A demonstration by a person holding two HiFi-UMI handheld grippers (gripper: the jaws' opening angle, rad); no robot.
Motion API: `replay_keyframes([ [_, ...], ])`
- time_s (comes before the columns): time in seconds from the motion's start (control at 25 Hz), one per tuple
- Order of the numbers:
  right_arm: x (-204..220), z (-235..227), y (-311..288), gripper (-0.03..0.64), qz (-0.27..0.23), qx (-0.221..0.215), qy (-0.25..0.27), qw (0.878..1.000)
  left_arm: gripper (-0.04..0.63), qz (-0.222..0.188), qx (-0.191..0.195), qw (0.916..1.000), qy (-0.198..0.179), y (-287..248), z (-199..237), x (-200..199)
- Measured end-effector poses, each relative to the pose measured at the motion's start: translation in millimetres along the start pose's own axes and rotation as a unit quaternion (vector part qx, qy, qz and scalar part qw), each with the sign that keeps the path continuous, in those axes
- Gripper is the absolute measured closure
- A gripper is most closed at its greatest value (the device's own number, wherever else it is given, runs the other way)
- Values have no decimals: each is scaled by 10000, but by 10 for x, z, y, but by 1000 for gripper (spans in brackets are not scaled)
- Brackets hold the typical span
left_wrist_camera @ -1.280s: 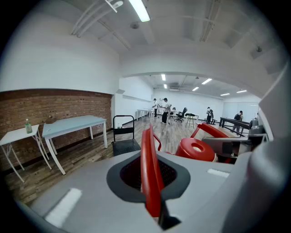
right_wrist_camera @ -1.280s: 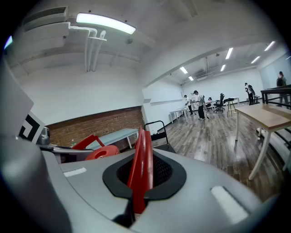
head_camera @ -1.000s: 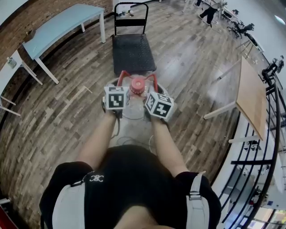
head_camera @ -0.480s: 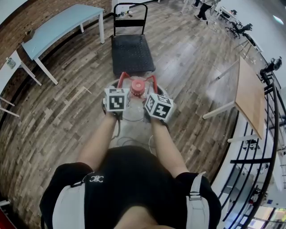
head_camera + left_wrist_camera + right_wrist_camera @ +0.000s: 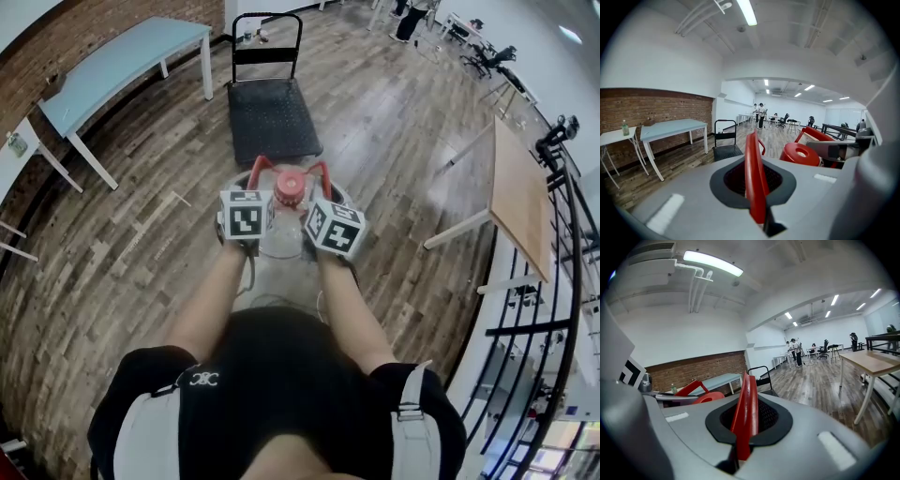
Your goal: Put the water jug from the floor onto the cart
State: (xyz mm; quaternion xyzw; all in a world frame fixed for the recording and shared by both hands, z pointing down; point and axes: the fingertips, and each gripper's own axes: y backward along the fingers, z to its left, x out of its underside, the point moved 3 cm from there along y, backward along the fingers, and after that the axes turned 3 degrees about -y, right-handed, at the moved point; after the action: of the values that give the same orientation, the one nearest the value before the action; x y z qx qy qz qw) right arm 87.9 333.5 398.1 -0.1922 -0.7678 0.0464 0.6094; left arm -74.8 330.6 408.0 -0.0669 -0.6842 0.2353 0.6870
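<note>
The water jug (image 5: 279, 236) is clear with a red cap (image 5: 290, 187) and hangs between my two grippers above the wooden floor. My left gripper (image 5: 253, 180) is shut on the jug's left red handle (image 5: 753, 173). My right gripper (image 5: 322, 184) is shut on the right red handle (image 5: 745, 413). Each handle strap runs straight through the pads. In the head view the marker cubes hide the fingertips. The black cart (image 5: 272, 117) stands just beyond the jug, its push handle (image 5: 266, 19) at the far end and nothing on its deck.
A light blue table (image 5: 122, 66) stands to the left of the cart, with a white table (image 5: 19, 141) nearer the brick wall. A wooden table (image 5: 520, 187) and a black railing (image 5: 572, 281) are on the right. People stand far off at the back (image 5: 760, 112).
Both grippers keep their hold on the red handles. The jug and the right gripper have shifted only slightly, and the head view has tilted a little.
</note>
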Motion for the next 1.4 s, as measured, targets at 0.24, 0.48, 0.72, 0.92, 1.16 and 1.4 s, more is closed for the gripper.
replay_keyframes([
  [0.24,28,167,-12,592,-86,156,-50,9998,589,-85,190,9998,-54,10,159,-22],
  [0.48,123,192,-20,592,1,231,-80,9997,589,-38,293,9995,-67,3,183,43],
  [0.72,181,180,-175,591,143,165,-94,9997,589,102,240,9996,-61,-131,245,101],
  [0.92,186,112,-389,589,188,130,-179,9996,588,178,213,9996,-98,-358,285,123],
  [1.16,123,-94,-666,589,201,130,-254,9994,588,221,197,9995,-145,-684,217,8],
  [1.4,26,-368,-1042,588,236,134,-388,9989,588,330,249,9987,-292,-1156,149,-88],
])
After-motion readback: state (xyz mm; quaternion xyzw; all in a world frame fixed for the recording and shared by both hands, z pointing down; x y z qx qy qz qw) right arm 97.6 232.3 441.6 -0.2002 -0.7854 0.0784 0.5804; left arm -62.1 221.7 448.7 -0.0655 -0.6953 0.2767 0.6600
